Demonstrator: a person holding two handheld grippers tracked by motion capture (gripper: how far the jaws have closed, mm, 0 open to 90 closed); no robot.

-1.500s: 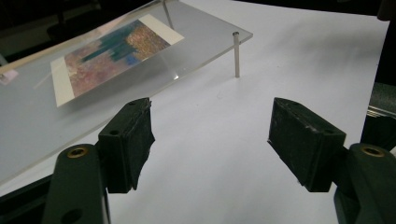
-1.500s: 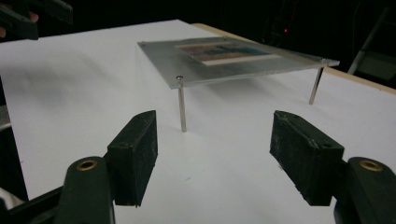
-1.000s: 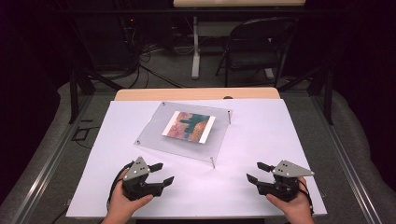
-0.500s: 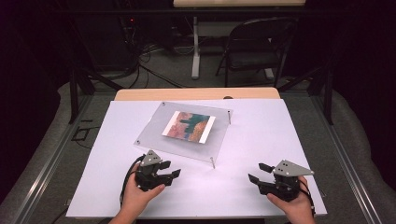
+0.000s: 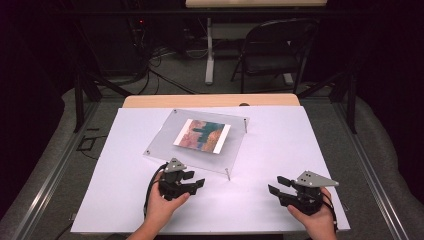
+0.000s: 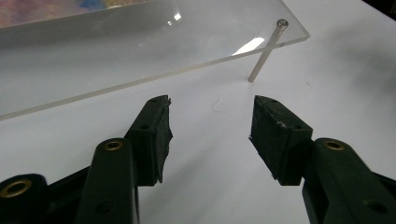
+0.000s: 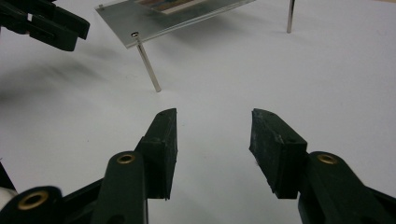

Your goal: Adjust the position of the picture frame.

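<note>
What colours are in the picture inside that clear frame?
The picture mixes orange-pink, teal and dark green, with a white strip at one edge. It shows best in the high view.

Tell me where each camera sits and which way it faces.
High view: above the person's side, looking forward and down on the clear picture frame; both hands show.
Left gripper view: on the left tongs, facing the frame's near edge.
Right gripper view: on the right tongs, facing the frame; left tongs farther off.
Shared: a corner post.
</note>
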